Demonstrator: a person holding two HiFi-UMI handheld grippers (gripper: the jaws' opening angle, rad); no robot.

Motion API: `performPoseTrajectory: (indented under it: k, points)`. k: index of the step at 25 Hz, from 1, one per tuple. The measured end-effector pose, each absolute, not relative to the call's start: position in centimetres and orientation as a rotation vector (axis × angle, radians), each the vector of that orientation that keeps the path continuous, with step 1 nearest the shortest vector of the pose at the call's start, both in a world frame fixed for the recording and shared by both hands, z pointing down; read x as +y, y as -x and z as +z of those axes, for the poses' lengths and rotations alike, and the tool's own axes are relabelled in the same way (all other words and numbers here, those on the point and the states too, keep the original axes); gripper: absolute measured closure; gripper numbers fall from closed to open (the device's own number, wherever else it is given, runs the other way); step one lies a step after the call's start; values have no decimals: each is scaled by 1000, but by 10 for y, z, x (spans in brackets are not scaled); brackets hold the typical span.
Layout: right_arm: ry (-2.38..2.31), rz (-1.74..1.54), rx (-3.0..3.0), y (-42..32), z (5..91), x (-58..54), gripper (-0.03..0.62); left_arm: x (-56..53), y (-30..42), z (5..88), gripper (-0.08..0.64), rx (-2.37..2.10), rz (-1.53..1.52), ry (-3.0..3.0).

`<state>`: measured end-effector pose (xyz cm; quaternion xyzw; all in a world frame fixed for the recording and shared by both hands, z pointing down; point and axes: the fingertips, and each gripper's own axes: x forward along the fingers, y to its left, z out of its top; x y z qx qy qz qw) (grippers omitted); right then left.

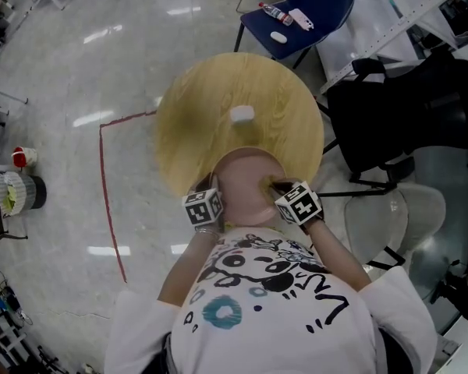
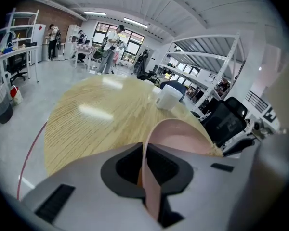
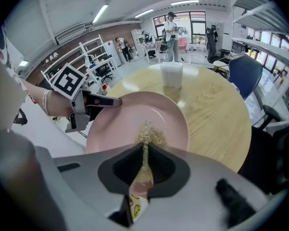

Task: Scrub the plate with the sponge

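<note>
Round wooden table (image 1: 218, 107), open workshop floor: plate scrub under way at the table's 6 o'clock edge.

The left gripper (image 2: 145, 165) is clenched on the rim of the pink plate (image 3: 135, 114), at about 9 o'clock in the head view. The right gripper (image 3: 144, 165) is pinched on a thin tan sponge (image 3: 151, 133), whose frayed end lies on the plate's well. To scrub well, press the sponge flat and make overlapping strokes out to the rim, with the left grip bracing against the push. A white tub (image 3: 172, 75) stands at 12 o'clock, well apart. I cannot tell whether the plate rests on the table. The jaws hide the sponge's contact face, and the shirt (image 1: 273, 310) cuts off the plate's near rim.
</note>
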<state>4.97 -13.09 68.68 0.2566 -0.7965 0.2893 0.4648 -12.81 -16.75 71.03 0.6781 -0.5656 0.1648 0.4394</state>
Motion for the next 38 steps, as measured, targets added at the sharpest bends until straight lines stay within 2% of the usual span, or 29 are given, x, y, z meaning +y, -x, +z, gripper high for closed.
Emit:
performPoseTrajectory:
  k: [16, 21, 38]
  points:
    - [-401, 808, -2076, 46, 687, -105, 546, -198, 126, 705, 531, -1334, 213, -1567]
    - [-397, 840, -2103, 77, 690, -126, 546, -193, 127, 706, 531, -1259, 255, -1606]
    - [-456, 881, -2054, 73, 688, -153, 546, -176, 128, 708, 532, -1137, 369, -1698]
